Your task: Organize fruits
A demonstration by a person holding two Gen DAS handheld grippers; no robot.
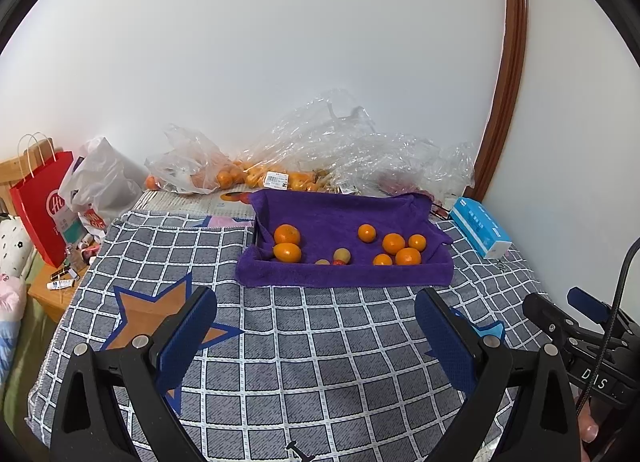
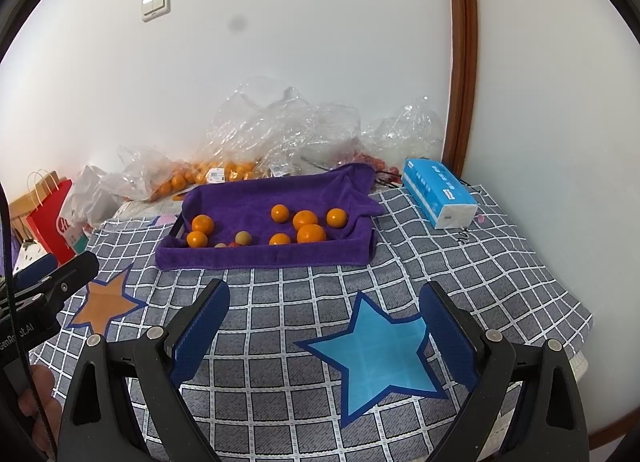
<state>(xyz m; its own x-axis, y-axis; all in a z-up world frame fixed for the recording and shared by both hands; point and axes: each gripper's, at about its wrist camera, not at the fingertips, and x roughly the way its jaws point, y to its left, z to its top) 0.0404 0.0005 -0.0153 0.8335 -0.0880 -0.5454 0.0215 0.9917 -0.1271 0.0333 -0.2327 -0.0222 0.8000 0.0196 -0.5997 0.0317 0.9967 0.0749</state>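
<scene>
Oranges in purple-lined tray, plastic bags behind, both tools wide, empty.

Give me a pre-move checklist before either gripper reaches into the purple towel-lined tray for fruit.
1. Left gripper open and empty: ok.
2. Right gripper open and empty: ok.
3. Path over the grey checked cloth to the purple towel-lined tray: ok, nothing in between.
4. Orange round fruits lying loose in the tray, reachable: ok.
5. Fruits sorted by kind: not ok; a brownish round fruit sits among the oranges.
6. Blue tissue pack apart from the tray: ok.
</scene>
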